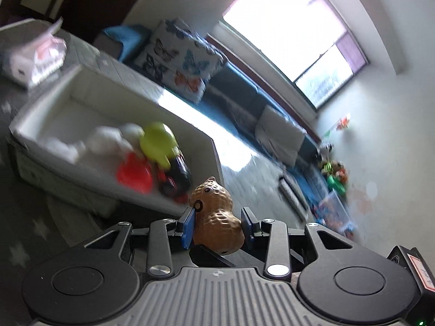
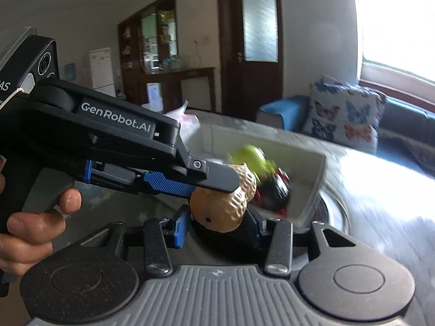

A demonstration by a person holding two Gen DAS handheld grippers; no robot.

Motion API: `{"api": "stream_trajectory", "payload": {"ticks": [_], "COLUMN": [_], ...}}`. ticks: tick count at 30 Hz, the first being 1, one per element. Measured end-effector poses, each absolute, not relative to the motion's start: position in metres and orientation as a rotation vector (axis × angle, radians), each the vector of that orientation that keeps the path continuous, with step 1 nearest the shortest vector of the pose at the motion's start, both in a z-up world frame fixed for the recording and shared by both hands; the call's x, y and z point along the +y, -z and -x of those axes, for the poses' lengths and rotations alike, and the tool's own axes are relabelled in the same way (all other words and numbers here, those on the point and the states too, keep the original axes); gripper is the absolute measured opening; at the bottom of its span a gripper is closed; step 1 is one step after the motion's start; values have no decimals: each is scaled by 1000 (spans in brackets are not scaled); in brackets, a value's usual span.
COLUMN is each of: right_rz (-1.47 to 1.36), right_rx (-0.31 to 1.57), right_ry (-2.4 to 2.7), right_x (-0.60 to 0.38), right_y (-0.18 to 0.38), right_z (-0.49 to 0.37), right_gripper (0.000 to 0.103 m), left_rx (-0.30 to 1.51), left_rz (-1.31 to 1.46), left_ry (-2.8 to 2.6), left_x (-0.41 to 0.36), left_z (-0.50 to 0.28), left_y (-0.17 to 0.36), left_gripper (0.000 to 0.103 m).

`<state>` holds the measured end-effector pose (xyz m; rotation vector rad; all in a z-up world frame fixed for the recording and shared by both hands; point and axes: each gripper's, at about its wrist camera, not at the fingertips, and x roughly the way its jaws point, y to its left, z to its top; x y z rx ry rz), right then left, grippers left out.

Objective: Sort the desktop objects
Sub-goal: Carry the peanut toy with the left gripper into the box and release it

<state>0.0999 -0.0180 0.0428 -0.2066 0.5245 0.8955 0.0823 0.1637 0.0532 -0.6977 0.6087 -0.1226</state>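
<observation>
A tan peanut-shaped toy (image 1: pixel 217 217) with a face sits between the blue pads of my left gripper (image 1: pixel 218 224), which is shut on it and holds it in the air beside the white bin (image 1: pixel 81 100). In the right wrist view the same peanut toy (image 2: pixel 225 203) is held by the left gripper (image 2: pixel 217 183), which reaches in from the left. My right gripper (image 2: pixel 217 228) is open right under the toy, with its jaws on either side. The bin (image 2: pixel 312 184) holds a yellow-green toy (image 1: pixel 157 138), a red toy (image 1: pixel 134 175), a black and red toy (image 1: pixel 175 176) and white items.
A tissue pack (image 1: pixel 43 54) lies on the dark table (image 1: pixel 21 244) behind the bin. A butterfly cushion (image 1: pixel 179 59) rests on a blue sofa (image 1: pixel 244 95) under a bright window. A person's hand (image 2: pixel 32 222) grips the left gripper's handle.
</observation>
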Motion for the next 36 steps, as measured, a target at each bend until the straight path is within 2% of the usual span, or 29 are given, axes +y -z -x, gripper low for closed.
{"api": "stream_trajectory", "payload": {"ticks": [6,14,24,36], "right_rz": [222,212,227,238], "right_rx": [511,570,676,683], "right_ry": [-957,-997,-1006,-1007], "right_x": [31,82,101,97], "right_y": [-54,-38,-11,-9], "right_z": [-130,-172,-196,-197], "right_gripper": [44,44,44,45], "left_rx": [580,627,707,747], "left_rz": [721,729,745,698], "left_ry": [49,-21,-52,-80], "left_x": [204,242,259,260], "left_z": [-107,-141,-164,-167], "left_y": [-65,-53,-20,-11], "left_gripper": [39,40,40,36]}}
